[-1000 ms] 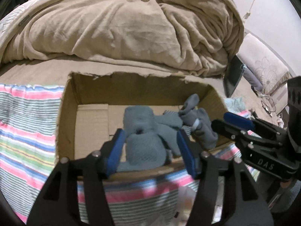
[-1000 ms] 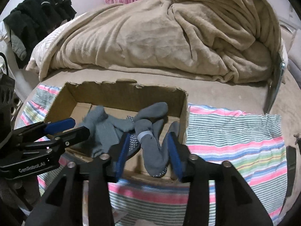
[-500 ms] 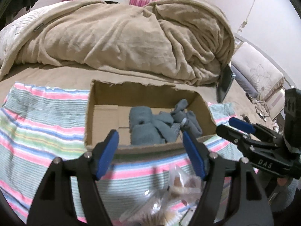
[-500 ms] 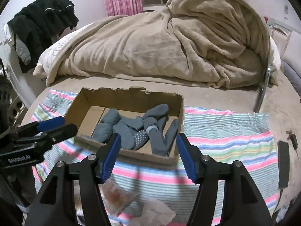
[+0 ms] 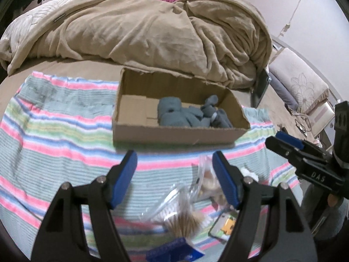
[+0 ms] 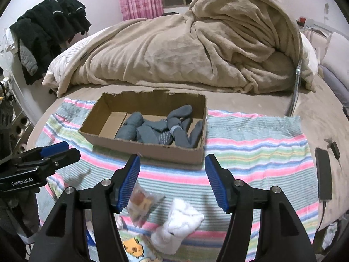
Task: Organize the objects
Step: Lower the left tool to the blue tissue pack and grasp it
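Both tongs stand released and empty: left tongs (image 5: 174,174), right tongs (image 6: 172,179). Grey socks (image 6: 161,128) lie in the cardboard box (image 6: 152,152). Nearer than the box, a white sock bundle (image 6: 178,224) lies directly below the right tongs, nearer that hand.

box (image 6: 152,150): matt brown cardboard, torn rim
socks (image 6: 152,131): grey knit
blanket (image 6: 174,50): plush beige fleece
cloth (image 6: 250,139): striped, ribbed weave

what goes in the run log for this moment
socks in box | left tool open, empty | right tool open, empty
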A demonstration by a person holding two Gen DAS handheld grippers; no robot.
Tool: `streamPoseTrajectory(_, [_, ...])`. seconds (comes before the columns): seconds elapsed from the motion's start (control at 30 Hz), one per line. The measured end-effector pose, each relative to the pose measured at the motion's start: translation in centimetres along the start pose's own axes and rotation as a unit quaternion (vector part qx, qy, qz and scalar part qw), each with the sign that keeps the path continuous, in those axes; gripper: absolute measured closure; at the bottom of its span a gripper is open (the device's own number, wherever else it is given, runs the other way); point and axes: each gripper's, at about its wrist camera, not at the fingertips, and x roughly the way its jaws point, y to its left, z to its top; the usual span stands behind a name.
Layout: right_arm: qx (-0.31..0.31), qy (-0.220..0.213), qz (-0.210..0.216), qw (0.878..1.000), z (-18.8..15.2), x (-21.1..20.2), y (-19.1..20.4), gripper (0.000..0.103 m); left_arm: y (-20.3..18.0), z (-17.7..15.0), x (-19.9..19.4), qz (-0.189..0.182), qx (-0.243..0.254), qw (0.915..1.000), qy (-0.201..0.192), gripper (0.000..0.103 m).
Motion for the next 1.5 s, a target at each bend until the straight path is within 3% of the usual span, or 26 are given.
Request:
streamPoseTrajectory(0.4, [0.014, 0.020, -0.004, 1.000, -3.3, -0.9, -0.4, 0.038, 1.0, -4.4, 0.4, 0.012, -0.014, 0.9991, 0.039, 0.030])
streamPoseTrajectory(0.57, [0.018, 0.027, 0.001, 0.999, -4.8, -1.1, -0.1, 0.030, 1.0, -5.6, 0.2, 0.012, -0.014, 0.9988, 0.046, 0.030])
streamPoseTrajectory(0.93, [0.021, 0.044, 0.004, 0.999, -7.3, -1.3, 0.5, 0.030, 0.5, -7.6, -0.4, 0.013, -0.004, 0.9984, 0.054, 0.022])
streamPoseTrajectory(1.5, [0.015, 0.067, 0.013, 0.998, -11.3, -1.0, 1.8, 0.030, -0.3, -11.8, -1.0, 0.007, 0.025, 0.9961, 0.084, 0.021])
